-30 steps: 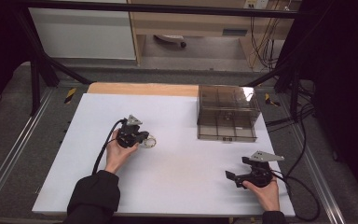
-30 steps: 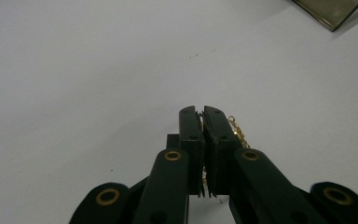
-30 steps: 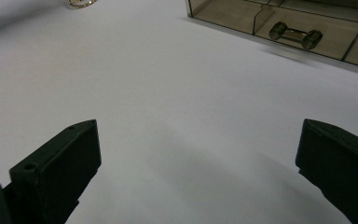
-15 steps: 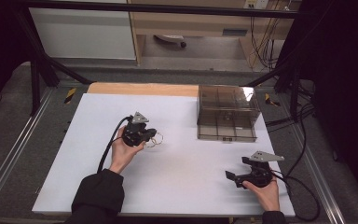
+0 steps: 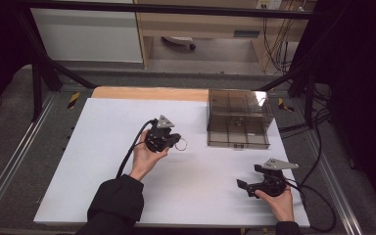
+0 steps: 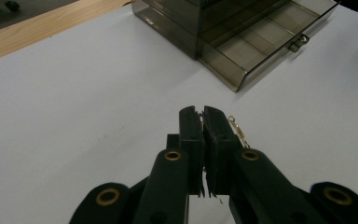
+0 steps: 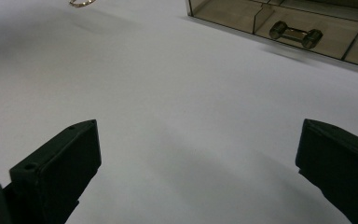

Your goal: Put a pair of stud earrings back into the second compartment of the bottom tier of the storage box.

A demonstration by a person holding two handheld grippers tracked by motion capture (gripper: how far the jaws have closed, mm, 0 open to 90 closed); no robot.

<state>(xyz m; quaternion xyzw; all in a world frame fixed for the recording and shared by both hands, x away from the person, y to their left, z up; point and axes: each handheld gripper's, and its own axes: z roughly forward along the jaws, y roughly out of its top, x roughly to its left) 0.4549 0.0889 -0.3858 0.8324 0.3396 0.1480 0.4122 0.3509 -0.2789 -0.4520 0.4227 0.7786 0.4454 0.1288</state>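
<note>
While a thin gold chain [image 6: 237,130] hangs pinched above the white table [image 5: 103,147], near the smoky drawer box [image 5: 239,120], the left gripper [image 6: 203,116] clamps it tight and the right gripper [image 7: 196,154] gapes wide, empty.

Bench [image 5: 103,196]: white top, pale wood strip [image 5: 147,93] along the far edge. Floor [image 5: 10,161]: grey carpet. Black frame bars [image 5: 39,73] at the corners. Beyond: white cabinet [image 5: 88,34], wooden unit [image 5: 200,24], hanging cables [image 5: 274,34]. Right side dark.
</note>
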